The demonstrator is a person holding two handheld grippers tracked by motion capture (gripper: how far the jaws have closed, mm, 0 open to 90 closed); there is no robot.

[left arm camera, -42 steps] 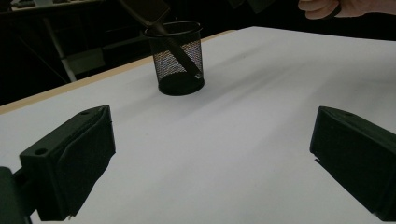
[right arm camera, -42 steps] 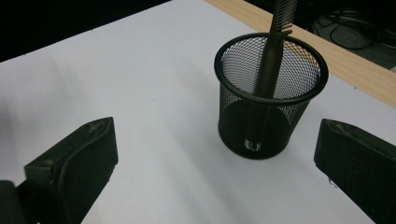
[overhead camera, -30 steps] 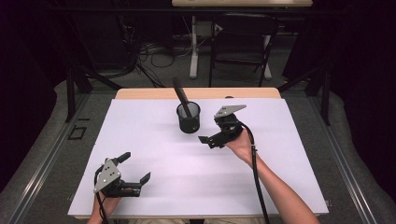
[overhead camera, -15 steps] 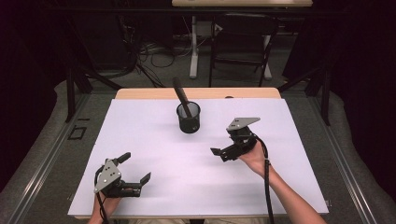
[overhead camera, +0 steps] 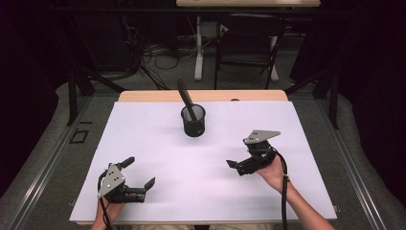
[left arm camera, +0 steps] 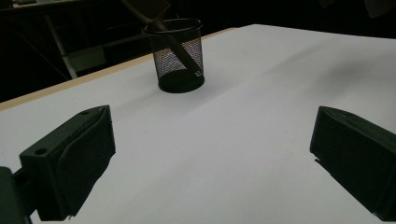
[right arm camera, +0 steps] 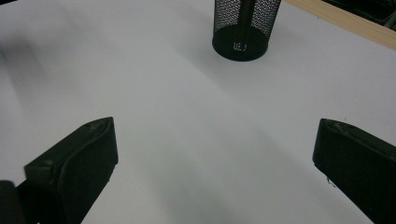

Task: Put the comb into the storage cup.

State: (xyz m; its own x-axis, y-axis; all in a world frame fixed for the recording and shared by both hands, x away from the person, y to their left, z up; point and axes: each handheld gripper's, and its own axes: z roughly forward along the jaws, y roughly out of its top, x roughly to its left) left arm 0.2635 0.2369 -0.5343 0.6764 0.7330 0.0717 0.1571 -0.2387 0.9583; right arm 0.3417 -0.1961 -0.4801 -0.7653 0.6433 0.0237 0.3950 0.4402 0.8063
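Observation:
A black mesh cup (overhead camera: 193,121) stands at the back middle of the white table (overhead camera: 153,139), with a dark stick-like handle (overhead camera: 185,97) leaning out of it to the back left. My left gripper (overhead camera: 140,172) rests near the front left edge, open and holding nothing. My right gripper (overhead camera: 238,167) is held low at the right of the table, well in front of the cup, open and holding nothing. The left gripper view has the cup (left arm camera: 180,56) far ahead between my wide jaws. In the right gripper view the cup (right arm camera: 243,28) stands ahead, at the top.
A bare wooden strip (overhead camera: 143,96) runs along the table's far edge. Behind it are a dark chair (overhead camera: 249,43), a white table leg (overhead camera: 198,48) and cables on the floor. White surface lies between both grippers and the cup.
My right gripper has drawn back from beside the cup toward the near right and come lower. The left gripper and the cup have stayed put.

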